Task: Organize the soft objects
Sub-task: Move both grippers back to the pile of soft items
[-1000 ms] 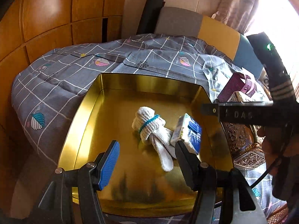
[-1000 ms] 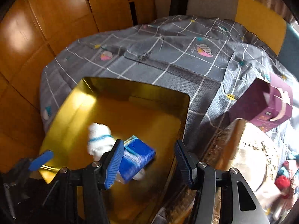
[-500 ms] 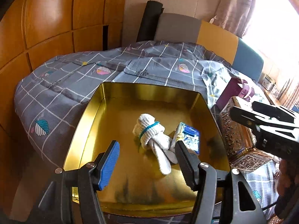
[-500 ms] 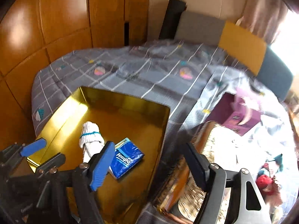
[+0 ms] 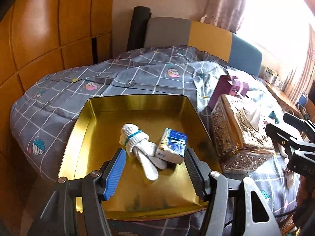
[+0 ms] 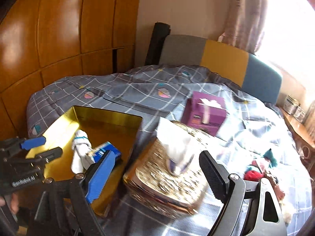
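The left gripper (image 5: 154, 169) hangs over the near end of the gold tray (image 5: 137, 103), its jaws apart with nothing between them; the right gripper (image 6: 155, 174) hangs above the ornate gold tissue box (image 6: 161, 184), its jaws wide apart and empty, having just been opening; inside the tray, a little beyond the left gripper's fingertips, lies the rolled white sock bundle (image 5: 137, 147) bound with a teal band, and touching its right side the blue tissue packet (image 5: 173, 146) sits tilted; the tray rests on the grey checked bedspread (image 5: 78, 90); the ornate box stands just beside the tray's right wall, a white tissue (image 6: 175, 143) sticking up from its top, though blur in the right wrist view leaves its edges unclear; to the right of that box, near the bed's edge, lies something red and teal (image 6: 256, 173) too blurred to tell; beyond the ornate box a purple tissue box (image 6: 204, 112) stands on the bedspread; farther back rises the headboard (image 6: 222, 57) in grey, yellow and blue panels, with a dark roll (image 6: 157, 43) upright at its left end, wooden panelling (image 6: 59, 29) on the left and a curtain (image 6: 244, 9) by the bright window.
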